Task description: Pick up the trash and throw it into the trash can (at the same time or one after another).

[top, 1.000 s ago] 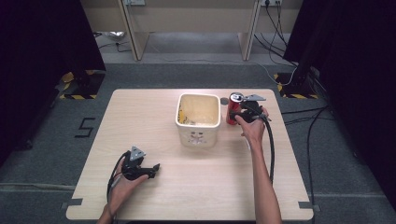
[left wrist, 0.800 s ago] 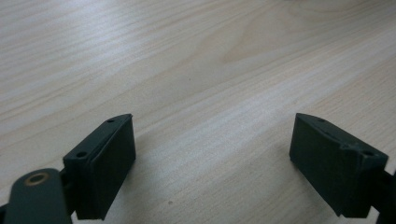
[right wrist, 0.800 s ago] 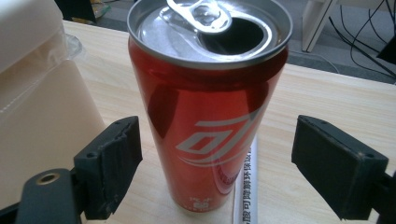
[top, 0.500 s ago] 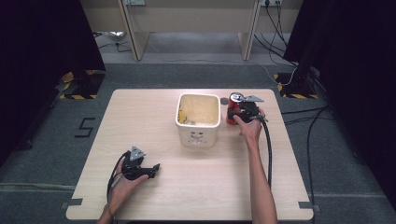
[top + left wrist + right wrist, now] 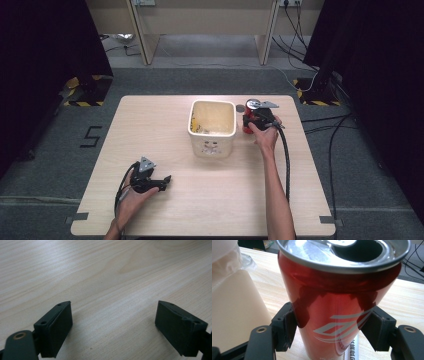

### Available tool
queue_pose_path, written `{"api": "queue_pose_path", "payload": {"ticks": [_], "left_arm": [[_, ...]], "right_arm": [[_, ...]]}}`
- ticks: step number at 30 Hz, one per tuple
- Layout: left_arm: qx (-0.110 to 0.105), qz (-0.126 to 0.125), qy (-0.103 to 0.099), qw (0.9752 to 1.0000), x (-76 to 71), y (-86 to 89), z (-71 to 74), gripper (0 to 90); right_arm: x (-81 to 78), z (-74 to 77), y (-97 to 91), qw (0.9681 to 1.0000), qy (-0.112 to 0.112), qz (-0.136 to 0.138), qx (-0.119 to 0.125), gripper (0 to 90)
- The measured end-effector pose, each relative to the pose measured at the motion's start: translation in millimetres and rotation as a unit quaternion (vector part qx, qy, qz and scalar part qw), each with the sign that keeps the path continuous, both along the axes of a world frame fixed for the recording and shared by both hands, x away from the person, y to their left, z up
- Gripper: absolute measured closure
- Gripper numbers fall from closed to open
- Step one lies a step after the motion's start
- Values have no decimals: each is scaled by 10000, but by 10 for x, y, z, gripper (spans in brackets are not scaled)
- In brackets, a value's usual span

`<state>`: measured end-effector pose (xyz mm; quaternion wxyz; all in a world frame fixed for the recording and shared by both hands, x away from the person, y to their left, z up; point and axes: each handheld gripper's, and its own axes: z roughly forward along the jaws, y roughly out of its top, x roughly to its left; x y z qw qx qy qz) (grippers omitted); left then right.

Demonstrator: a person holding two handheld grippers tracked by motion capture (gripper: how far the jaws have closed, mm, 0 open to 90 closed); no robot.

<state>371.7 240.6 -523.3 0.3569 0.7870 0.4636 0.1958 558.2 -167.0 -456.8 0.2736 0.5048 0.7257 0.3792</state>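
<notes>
- Right claw [image 5: 332, 332] has just been closing, its jaws now pressing both sides of the red can [image 5: 337, 302].
- Cream bin [image 5: 212, 128] stands just beside it.
- Left claw [image 5: 113, 327] rests released on the table [image 5: 105, 277].

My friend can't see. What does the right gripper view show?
A red drink can, its top already open, stands upright on a pale wooden table between the two black jaws of the right gripper, which have just been closing on it. A cream tub stands beside it.
</notes>
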Motion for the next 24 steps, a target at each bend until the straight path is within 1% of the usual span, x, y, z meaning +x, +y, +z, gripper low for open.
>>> {"api": "queue_pose_path", "payload": {"ticks": [4, 5, 6, 10, 13, 19, 24], "left_arm": [[-2, 1, -1, 10000, 0, 0, 0, 136], [-2, 0, 0, 10000, 0, 0, 0, 136], [-5, 3, -1, 10000, 0, 0, 0, 136], [-2, 1, -1, 10000, 0, 0, 0, 135], [-3, 2, 0, 10000, 0, 0, 0, 135], [-2, 1, -1, 10000, 0, 0, 0, 135], [-2, 1, -1, 10000, 0, 0, 0, 135]], "right_arm": [[-54, 103, -21, 10000, -74, 53, 8, 340], [-82, 160, -29, 9999, -78, 96, 2, 340], [-82, 160, -29, 9999, -78, 96, 2, 340], [-137, 267, -48, 9999, -37, 121, 2, 340], [-156, 308, -55, 9999, -35, 114, 8, 340], [-221, 430, -88, 9999, -63, 137, 55, 340], [-251, 533, -78, 9999, -70, 140, 26, 341]]}}
